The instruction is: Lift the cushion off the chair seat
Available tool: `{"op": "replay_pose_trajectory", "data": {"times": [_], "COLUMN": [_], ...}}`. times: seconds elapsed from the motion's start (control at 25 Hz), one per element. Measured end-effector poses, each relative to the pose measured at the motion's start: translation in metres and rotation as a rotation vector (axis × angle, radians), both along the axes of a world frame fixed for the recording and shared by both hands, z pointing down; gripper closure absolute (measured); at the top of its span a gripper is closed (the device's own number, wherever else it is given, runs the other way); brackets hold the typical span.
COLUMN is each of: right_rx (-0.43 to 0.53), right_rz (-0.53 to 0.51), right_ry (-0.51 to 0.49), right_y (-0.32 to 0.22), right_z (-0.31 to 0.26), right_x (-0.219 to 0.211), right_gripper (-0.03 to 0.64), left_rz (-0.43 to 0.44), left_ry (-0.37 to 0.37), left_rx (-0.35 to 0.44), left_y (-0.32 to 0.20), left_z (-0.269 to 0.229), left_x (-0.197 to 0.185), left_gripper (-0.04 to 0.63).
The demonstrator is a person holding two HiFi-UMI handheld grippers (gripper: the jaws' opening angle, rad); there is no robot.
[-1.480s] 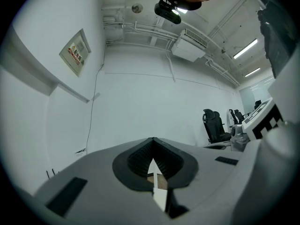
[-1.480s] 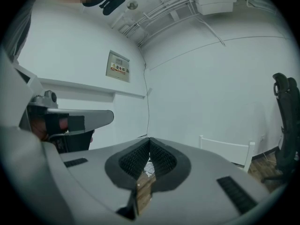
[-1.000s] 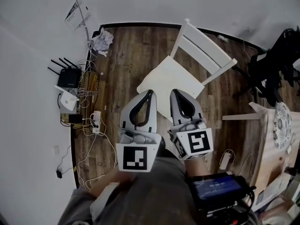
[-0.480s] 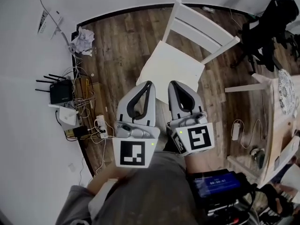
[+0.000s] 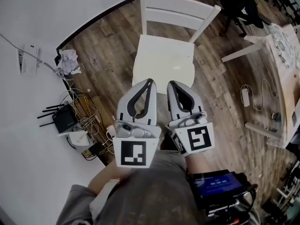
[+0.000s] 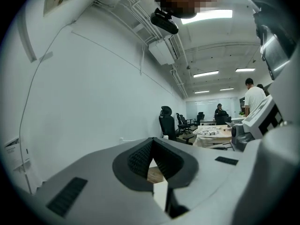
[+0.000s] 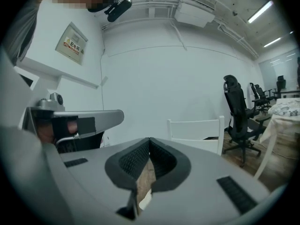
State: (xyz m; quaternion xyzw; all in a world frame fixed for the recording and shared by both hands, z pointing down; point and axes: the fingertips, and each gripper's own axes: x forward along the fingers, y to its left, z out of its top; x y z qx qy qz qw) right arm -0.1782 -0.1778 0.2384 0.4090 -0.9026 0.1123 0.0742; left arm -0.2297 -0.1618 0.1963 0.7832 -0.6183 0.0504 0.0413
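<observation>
Both shut and empty, left gripper (image 5: pixel 149 82) and right gripper (image 5: pixel 171 83) sit just below the cushion (image 5: pixel 164 62). Its chair (image 5: pixel 178 8), earlier angled right, now stands square at upper centre; router (image 5: pixel 61 118) lower left.

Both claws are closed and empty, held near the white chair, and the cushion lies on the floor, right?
Not quite: in the head view the cushion lies on the seat of the white chair, not on the floor. The left gripper and right gripper are indeed closed, empty and near the chair.
</observation>
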Motion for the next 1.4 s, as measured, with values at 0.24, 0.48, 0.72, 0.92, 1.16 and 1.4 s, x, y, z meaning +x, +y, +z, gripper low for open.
{"op": "replay_pose_trajectory", "data": {"times": [0.24,0.48,0.72,0.92,1.16,1.4], "right_rx": [-0.003,-0.044,-0.063,-0.108,-0.169,-0.213], "right_rz": [0.057,0.089,0.133,0.17,0.168,0.179], "right_ry": [0.011,0.006,0.01,0.018,0.017,0.026], "right_y": [-0.001,0.012,0.028,0.031,0.045,0.048], "right_z": [0.017,0.043,0.086,0.132,0.2,0.269], "right_x": [0.006,0.02,0.028,0.043,0.045,0.047], "right_gripper": [0.609,0.609,0.609,0.609,0.609,0.609], "left_rz": [0.1,0.114,0.136,0.141,0.127,0.121], "left_ry": [0.029,0.06,0.071,0.085,0.068,0.065], "left_rx": [-0.049,-0.028,-0.06,-0.072,-0.086,-0.098], "left_y": [-0.006,-0.006,0.01,0.012,0.01,0.008], "left_z": [0.026,0.042,0.092,0.129,0.179,0.229], "left_x": [0.017,0.027,0.031,0.039,0.04,0.04], "left_gripper": [0.589,0.589,0.589,0.589,0.589,0.589]}}
